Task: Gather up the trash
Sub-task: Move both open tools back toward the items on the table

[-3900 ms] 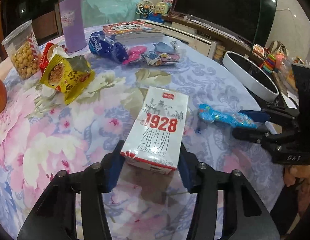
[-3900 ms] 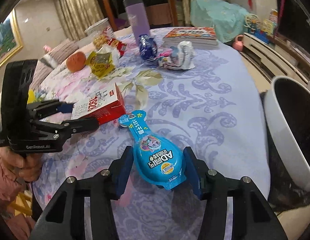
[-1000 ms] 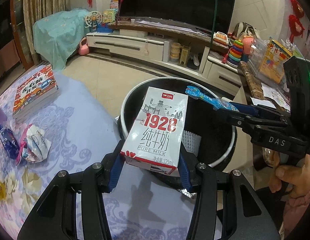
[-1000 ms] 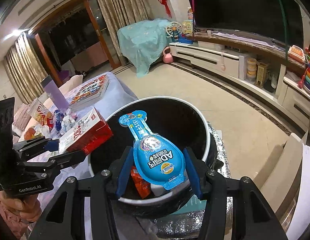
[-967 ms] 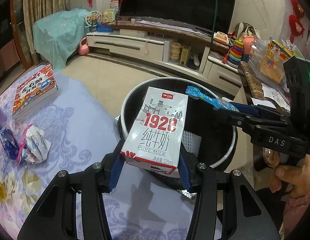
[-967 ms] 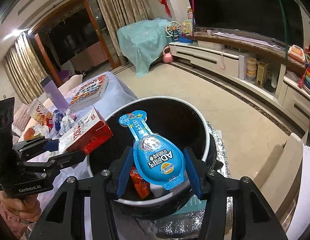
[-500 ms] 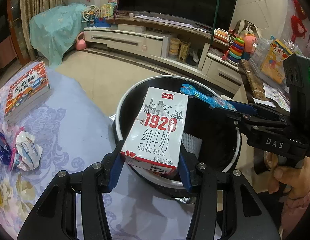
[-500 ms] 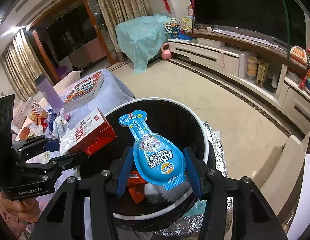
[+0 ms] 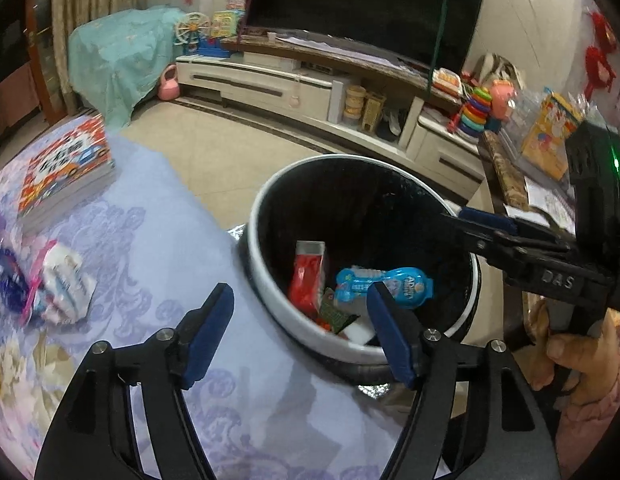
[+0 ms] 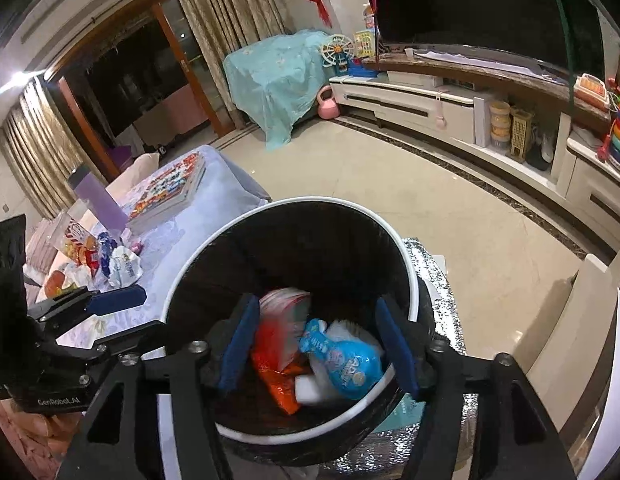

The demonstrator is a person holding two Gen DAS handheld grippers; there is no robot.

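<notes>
My left gripper [image 9: 298,316] and right gripper [image 10: 317,338] hang over the trash bin [image 9: 270,312], jaws spreading with nothing pinched between them. Inside the bin lie the red milk carton [image 9: 308,276] and, beside it, the blue pouch [image 10: 343,362]. Beyond the bin, crumpled wrappers [image 9: 62,284] lie on the table [image 9: 158,220].

Light: you get dim warm indoor light | Glare: ceiling lamp [image 10: 18,78] flares upper left | Blur: bin contents [image 10: 310,344] smeared | Edges: fisheye bends, corners black
</notes>
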